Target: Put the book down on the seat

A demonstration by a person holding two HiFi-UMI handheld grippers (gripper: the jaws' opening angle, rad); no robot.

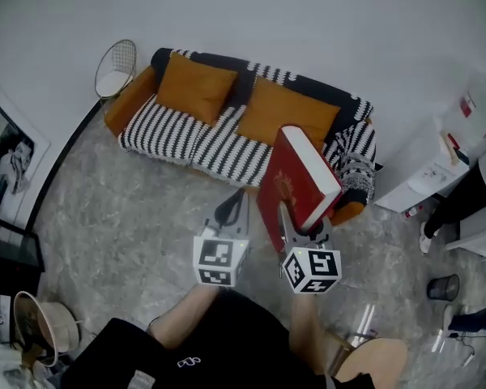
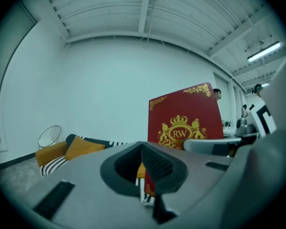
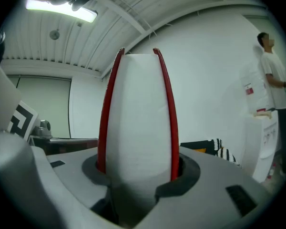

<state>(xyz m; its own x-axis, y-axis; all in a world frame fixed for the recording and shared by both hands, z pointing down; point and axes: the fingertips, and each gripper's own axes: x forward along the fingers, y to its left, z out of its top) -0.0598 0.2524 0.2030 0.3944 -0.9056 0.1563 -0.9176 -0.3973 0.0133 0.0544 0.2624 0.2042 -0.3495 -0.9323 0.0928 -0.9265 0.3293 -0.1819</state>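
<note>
A thick red book (image 1: 296,186) with a gold crest stands upright in the air in front of the sofa's right end, pages facing me. My right gripper (image 1: 302,227) is shut on the book's lower edge; in the right gripper view the white page block (image 3: 138,118) fills the gap between the jaws. My left gripper (image 1: 232,207) hovers just left of the book, shut and holding nothing. The left gripper view shows the book's cover (image 2: 186,120) beyond the jaws. The sofa seat (image 1: 196,140) has a black-and-white striped cover and two orange cushions (image 1: 196,86).
A round wire side table (image 1: 117,65) stands at the sofa's left end. White cabinets (image 1: 428,167) and a standing person (image 1: 463,191) are at the right, with a small black bin (image 1: 444,286) on the floor. A wooden stool (image 1: 374,363) is near my right side.
</note>
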